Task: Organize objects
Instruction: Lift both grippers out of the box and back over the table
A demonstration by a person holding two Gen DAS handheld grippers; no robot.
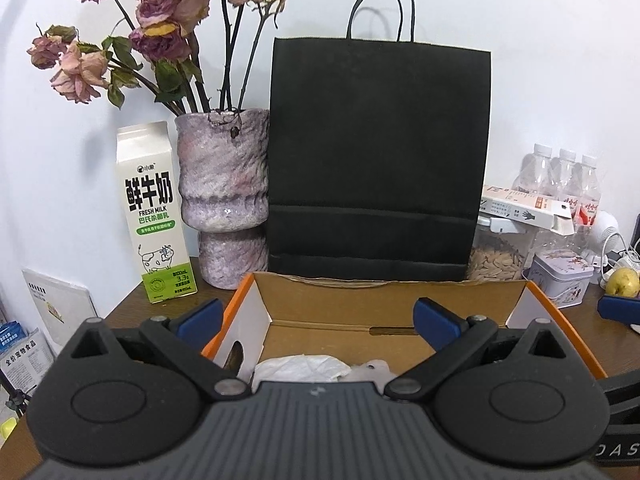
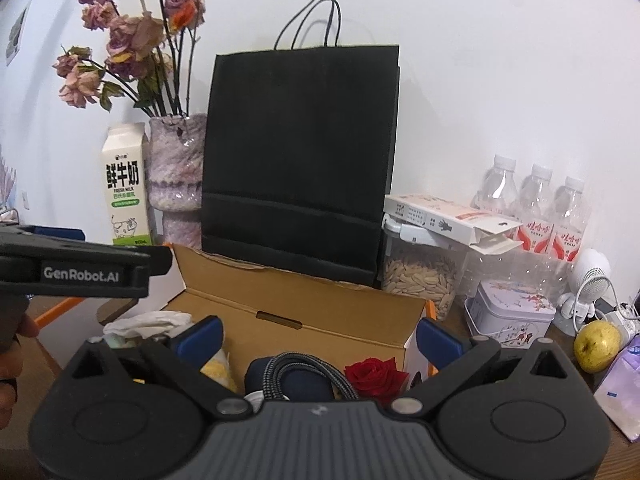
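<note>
Up close, left gripper point(image 1: 318, 316) spread wide, blue pads apart, nothing between them, poised over the near end of the open brown cardboard box with orange edges point(image 1: 400, 288). Right gripper point(image 2: 318, 334) likewise spread wide and gripping nothing, over the same box's right half. Left gripper's black body poking into the right wrist view from the left edge.

Down inside the box: crumpled white tissue paper point(image 1: 300, 366) just beneath the left gripper, a braided grey cable point(image 2: 308, 372) draped over a dark navy pouch point(image 2: 296, 388), a red rose bloom point(image 2: 376, 374) just beside it toward the right wall, something yellow point(image 2: 218, 368) by the right gripper's left pad, too hidden to name.

Just behind the box, tall black paper bag with rope handles point(image 1: 378, 152) standing upright against the white wall. Left of it, a mottled purple ceramic vase point(image 1: 224, 196) full of dried pink roses point(image 1: 160, 4), then a white and green fresh milk carton point(image 1: 154, 216). Right of the bag, a clear jar of pale seeds point(image 2: 420, 276) with a flat white carton point(image 2: 452, 216) lying on its lid, a patterned square tin point(image 2: 510, 314), a yellow-green pear point(image 2: 596, 346), and three clear plastic water bottles point(image 2: 536, 200) at the wall.
</note>
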